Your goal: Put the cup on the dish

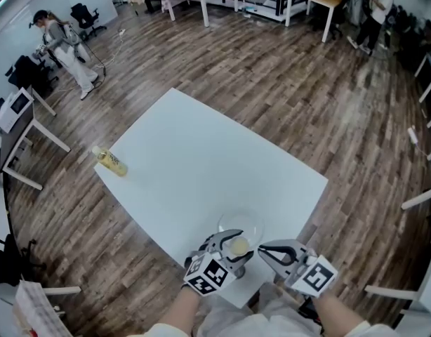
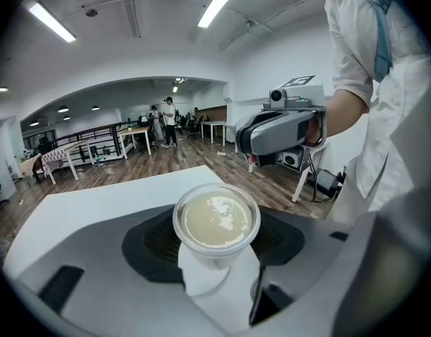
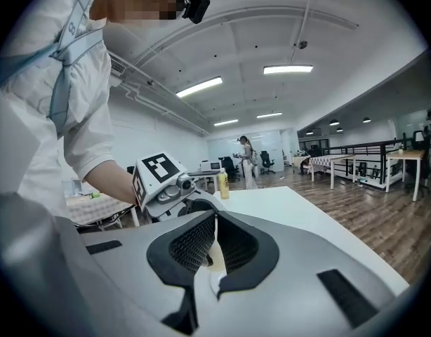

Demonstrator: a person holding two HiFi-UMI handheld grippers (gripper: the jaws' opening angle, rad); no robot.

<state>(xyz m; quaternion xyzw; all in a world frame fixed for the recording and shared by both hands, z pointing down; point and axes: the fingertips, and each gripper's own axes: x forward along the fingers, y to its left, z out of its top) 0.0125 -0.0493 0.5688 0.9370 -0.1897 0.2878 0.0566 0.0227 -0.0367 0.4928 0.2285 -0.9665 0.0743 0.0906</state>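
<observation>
- cup [image 2: 215,220]: a small clear plastic one, open at the top and filled almost to the rim with a pale milky liquid. it probably has some weight for its size, with thin walls that would give under a hard squeeze.
- any tilt risks a spill, so it wants to stay upright and be taken on the side wall below the rim, as it is now.
- left gripper [image 1: 231,250]: its jaws stand fairly wide and are closed on the cup, one pad on each side, with the cup upright between them.
- where the cup is: at the near edge of the white table [image 1: 201,167], over or against the near rim of the clear dish [image 1: 229,222]. i cannot tell whether its base already rests on the dish.
- dish: glass-like, shallow and likely slippery, so a gentle, level set-down seems wise.
- right gripper [image 1: 266,250]: jaws drawn together with nothing between them, held just beside the left one and pointing toward the cup.
- both forearms come in low from the near table edge, grippers angled inward toward each other.
- a yellow bottle [image 1: 111,161] lies well apart at the far left corner of the table.
</observation>
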